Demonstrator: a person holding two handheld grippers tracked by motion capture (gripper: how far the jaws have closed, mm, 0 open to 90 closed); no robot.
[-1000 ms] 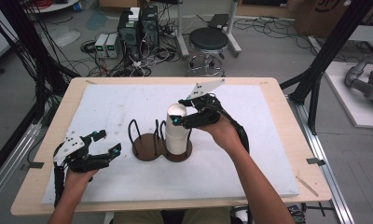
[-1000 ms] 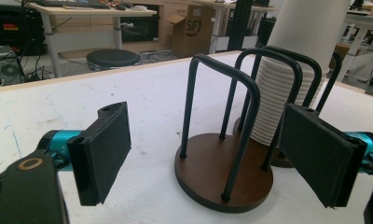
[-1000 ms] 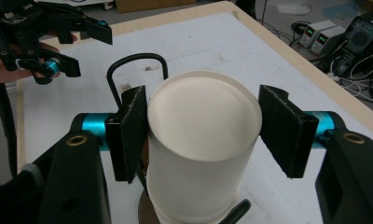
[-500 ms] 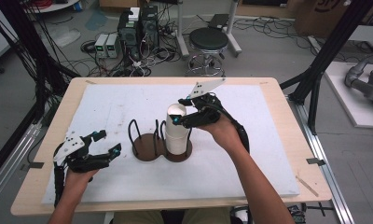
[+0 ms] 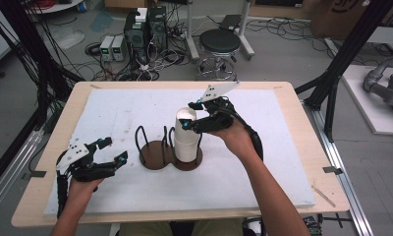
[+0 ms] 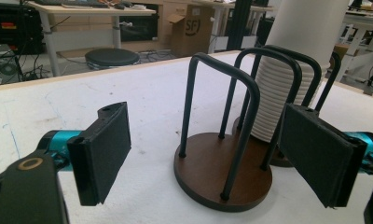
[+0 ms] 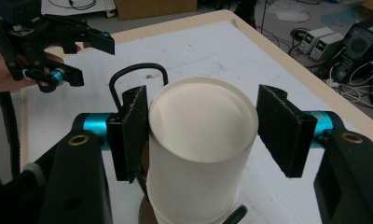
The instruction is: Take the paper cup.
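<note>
Your right gripper [image 5: 191,115] is at the top of the white cup [image 5: 185,137], one pad [image 7: 133,130] against its side and the other just beside it, so the jaws are closed on the cup. The cup sits upright in the right half of the wire rack [image 5: 157,152] (two round wooden bases, black hoops), mid-table [image 5: 293,147]. Your left gripper [image 5: 108,152] rests near the table's left front, jaws spread wide and holding nothing, facing the rack's bare half.

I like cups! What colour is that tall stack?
White cup stack, clearest in the right gripper view.
</note>
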